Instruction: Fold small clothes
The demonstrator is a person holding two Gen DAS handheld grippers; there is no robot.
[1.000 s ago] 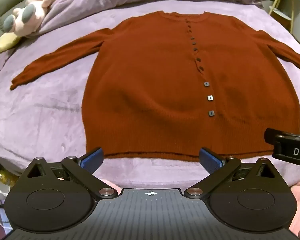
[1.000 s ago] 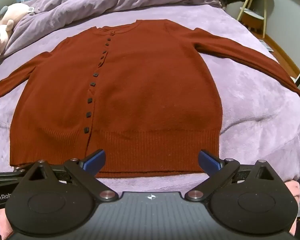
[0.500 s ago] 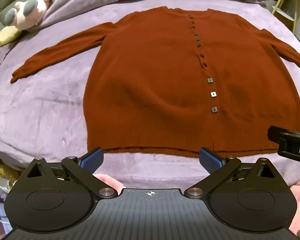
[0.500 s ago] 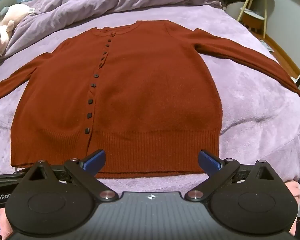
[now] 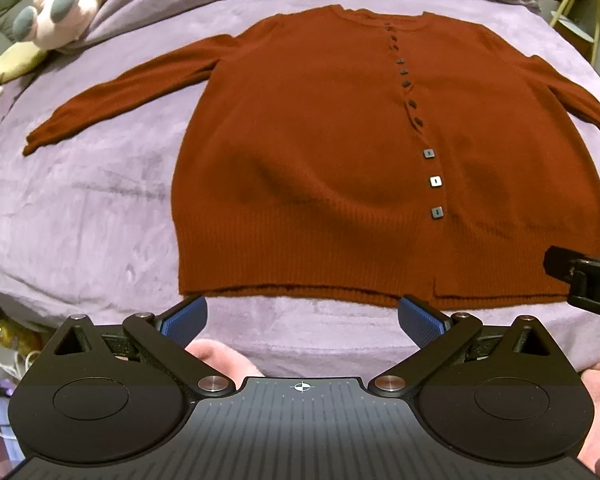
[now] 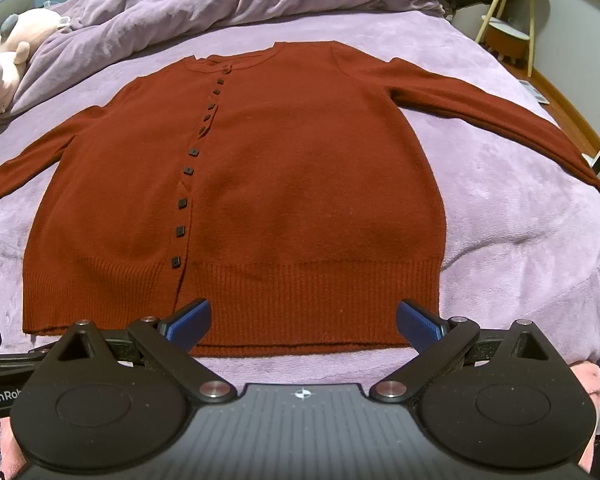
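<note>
Both tools are spread wide and hold nothing: the left tool (image 5: 302, 316) has backed slightly from the hem, the right tool (image 6: 304, 322) hovers just over it. The rust cardigan (image 6: 300, 184) lies flat, buttoned, sleeves out on the bed (image 6: 520, 216); folding looks unstarted.

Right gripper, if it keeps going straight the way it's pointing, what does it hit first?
Probably the ribbed hem of the rust cardigan, right ahead of the open right gripper; depth is hard to judge.
</note>
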